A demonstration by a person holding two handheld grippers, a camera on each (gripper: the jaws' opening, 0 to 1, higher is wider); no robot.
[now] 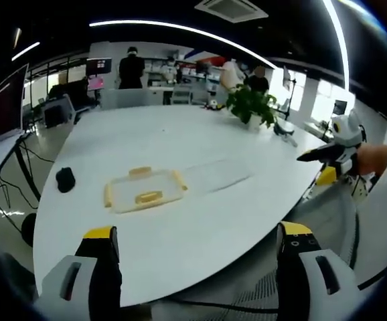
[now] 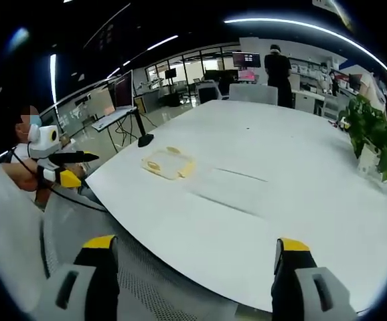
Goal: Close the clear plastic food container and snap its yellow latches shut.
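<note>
Left gripper view: the left gripper (image 1: 197, 251) is seen with jaws spread wide, nothing between them, held low at the near edge of the white table (image 1: 180, 234). Beyond the jaws, well apart from them, the container (image 1: 144, 189) lies flat on the table, yellow latches (image 1: 140, 172) noted along its rim and one yellow piece at its middle. A clear lid (image 1: 217, 174) is laid just beside it, toward the right; whether the two touch cannot be told. A black mouse (image 1: 65, 179) is seen near the table's left edge. A potted plant (image 1: 252, 105) stands at the far side. The right gripper (image 1: 327, 155) enters from the right, held by a hand, off the table. Right gripper view: the right gripper (image 2: 195, 251) is likewise held with jaws wide apart and empty, over a mesh chair back (image 2: 146, 287) at the table edge. The container (image 2: 168, 162) is seen far ahead on the table, left of centre. The left gripper (image 2: 63, 164) is seen at far left, off the table. People are noted standing at the room's far end.
</note>
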